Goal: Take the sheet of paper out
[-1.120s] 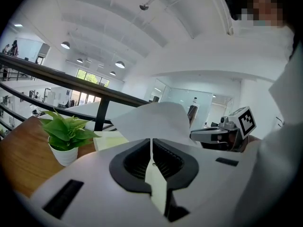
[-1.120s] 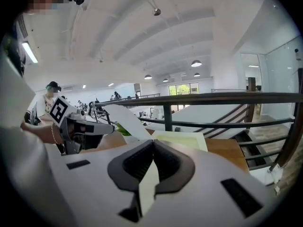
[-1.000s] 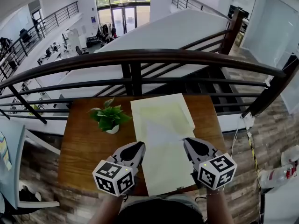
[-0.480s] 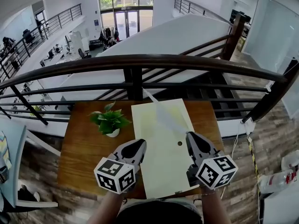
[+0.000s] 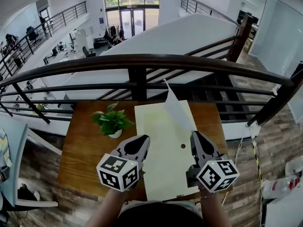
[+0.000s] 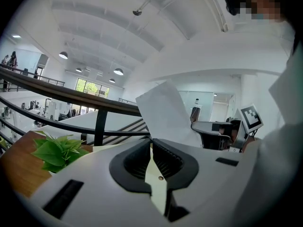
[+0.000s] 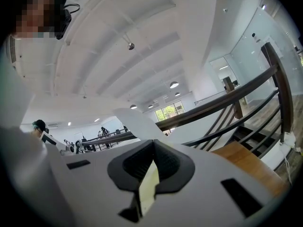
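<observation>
Progress: I judge extraction done | right hand-held gripper point(image 5: 195, 135) grasps white paper sheet point(image 5: 177, 110), clear of pale yellow envelope point(image 5: 161, 160) | left hand-held gripper point(image 5: 143, 138) clenched.

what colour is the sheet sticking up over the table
White; the sheet shows best in the head view.

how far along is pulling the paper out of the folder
Mostly done: the sheet of paper stands up off the yellow folder, pinched in the shut right gripper. The left gripper sits shut at the folder's left edge. Left: carry the sheet clear and set it down.
</observation>
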`<action>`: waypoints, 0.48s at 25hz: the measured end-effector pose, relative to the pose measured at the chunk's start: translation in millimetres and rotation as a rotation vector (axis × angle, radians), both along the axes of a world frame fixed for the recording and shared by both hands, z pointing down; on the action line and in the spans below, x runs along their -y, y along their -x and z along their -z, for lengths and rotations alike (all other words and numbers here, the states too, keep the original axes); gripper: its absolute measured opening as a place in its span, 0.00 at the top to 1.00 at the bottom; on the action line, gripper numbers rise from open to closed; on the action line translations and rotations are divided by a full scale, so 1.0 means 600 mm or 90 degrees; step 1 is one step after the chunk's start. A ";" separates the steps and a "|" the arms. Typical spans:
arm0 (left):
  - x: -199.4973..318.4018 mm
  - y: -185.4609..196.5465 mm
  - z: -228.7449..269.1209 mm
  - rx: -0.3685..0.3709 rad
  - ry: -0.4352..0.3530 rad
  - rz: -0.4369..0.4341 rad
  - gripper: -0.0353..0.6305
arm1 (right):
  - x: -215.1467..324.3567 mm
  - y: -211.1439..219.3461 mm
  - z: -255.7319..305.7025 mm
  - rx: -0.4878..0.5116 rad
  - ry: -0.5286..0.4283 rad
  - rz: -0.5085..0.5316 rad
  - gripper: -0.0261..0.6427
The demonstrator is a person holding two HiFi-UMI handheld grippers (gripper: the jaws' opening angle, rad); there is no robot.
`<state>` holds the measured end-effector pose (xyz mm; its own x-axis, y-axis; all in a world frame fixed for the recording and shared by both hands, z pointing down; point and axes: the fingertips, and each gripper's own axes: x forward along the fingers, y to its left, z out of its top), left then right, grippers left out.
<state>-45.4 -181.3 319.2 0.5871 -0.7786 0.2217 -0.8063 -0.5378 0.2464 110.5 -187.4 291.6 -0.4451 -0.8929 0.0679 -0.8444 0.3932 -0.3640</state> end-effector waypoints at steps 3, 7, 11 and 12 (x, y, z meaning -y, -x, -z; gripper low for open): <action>0.003 0.001 -0.007 0.007 0.005 0.002 0.91 | 0.002 0.003 -0.005 0.000 0.004 0.003 0.92; 0.006 -0.001 -0.012 0.008 0.011 0.001 0.91 | 0.003 0.007 -0.013 0.006 0.012 0.009 0.92; 0.002 -0.004 -0.015 0.010 0.015 -0.003 0.91 | 0.001 0.006 -0.016 0.006 0.016 0.006 0.92; 0.003 -0.003 -0.016 0.010 0.016 -0.003 0.91 | 0.002 0.006 -0.017 0.005 0.016 0.007 0.92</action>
